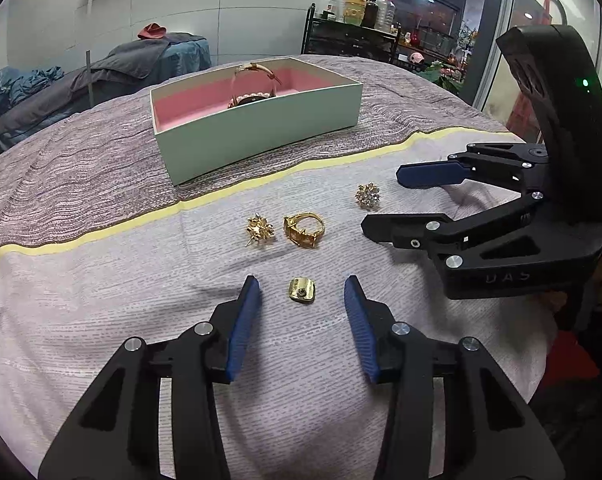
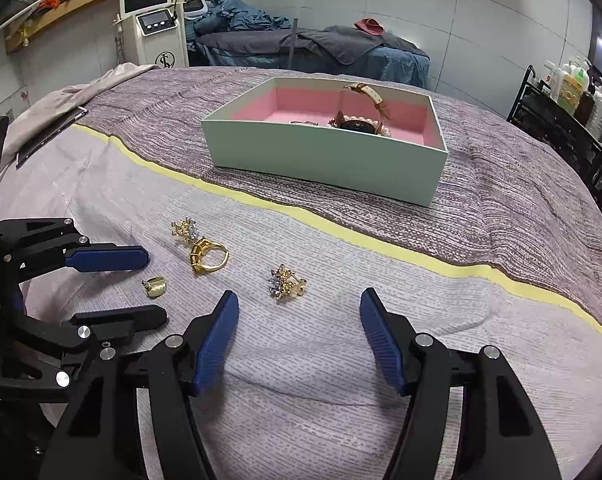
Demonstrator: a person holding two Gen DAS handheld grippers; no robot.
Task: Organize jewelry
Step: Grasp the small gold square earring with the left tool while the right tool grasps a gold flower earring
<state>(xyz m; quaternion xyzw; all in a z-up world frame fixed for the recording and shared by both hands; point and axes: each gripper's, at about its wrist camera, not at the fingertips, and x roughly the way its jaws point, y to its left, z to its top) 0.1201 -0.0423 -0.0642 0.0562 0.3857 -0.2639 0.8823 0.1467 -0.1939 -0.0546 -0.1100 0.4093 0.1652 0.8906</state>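
Lying flat between left tongs, gold clip earring (post up), untouched.

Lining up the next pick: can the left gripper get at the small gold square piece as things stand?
Probably yes. The small gold square piece lies on the cloth between the left gripper's open jaws, untouched. Nothing lies between them; the gold ring sits well clear beyond.

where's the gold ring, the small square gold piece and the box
gold ring (image 1: 304,230), left wrist view, on its band
small square gold piece (image 1: 302,289), left wrist view, on its flat face
box (image 2: 325,156), right wrist view, on its near outer wall
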